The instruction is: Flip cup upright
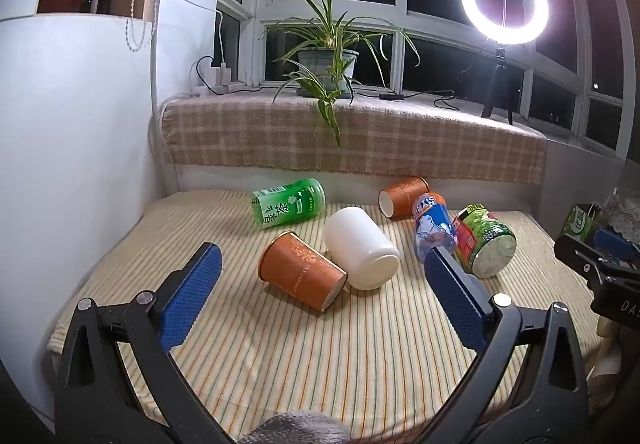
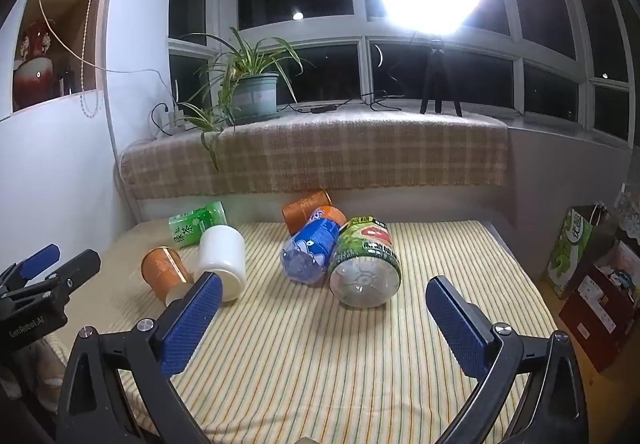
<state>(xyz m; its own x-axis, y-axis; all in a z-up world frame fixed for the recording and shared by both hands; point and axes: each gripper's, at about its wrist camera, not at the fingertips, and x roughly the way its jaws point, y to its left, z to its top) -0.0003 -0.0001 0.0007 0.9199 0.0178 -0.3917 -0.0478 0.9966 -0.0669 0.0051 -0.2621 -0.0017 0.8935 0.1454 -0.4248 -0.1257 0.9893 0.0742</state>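
While both lie tipped, white cup (image 1: 361,249) touching orange cup (image 1: 301,270), each hand-held gripper released, left (image 1: 322,270), right (image 2: 324,294)

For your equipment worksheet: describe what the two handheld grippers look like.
Both the left gripper and the right gripper have black, arched plastic frames with silver bolts. Their fingers carry blue textured pads. Seen from the right wrist, the left body reads "GenRobot.AI".
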